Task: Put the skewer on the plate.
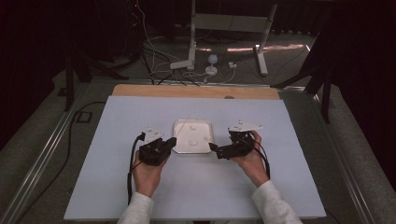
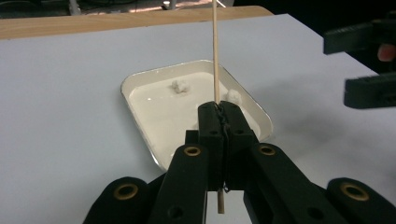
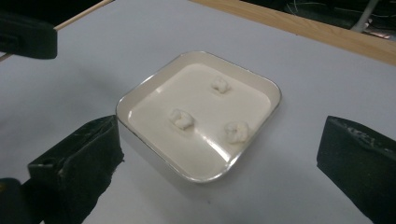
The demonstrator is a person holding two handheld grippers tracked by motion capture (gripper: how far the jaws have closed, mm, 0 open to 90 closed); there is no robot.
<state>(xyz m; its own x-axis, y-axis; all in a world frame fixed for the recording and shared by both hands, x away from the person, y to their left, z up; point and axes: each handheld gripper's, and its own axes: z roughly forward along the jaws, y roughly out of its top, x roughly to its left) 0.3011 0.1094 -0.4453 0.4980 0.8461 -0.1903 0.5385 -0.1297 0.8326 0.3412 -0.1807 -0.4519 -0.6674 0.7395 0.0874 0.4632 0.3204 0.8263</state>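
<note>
Your left claw [image 2: 219, 109] clamps a thin wooden skewer [image 2: 215, 51] upright just beside the white tray [image 3: 140, 86] mid-tabletop [image 1: 116, 186]; your right claw [image 3: 219, 158] gapes empty, facing three pale lumps [image 3: 181, 118] inside.

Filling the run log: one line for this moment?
left claw: shut on skewer | right claw: open, at tray | three white pieces in tray

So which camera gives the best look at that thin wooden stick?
The left gripper view: the wooden stick stands upright, clamped in the left gripper before the tray. The right gripper view catches a slanting stretch at its top left corner. In the high view it is a faint line.
</note>
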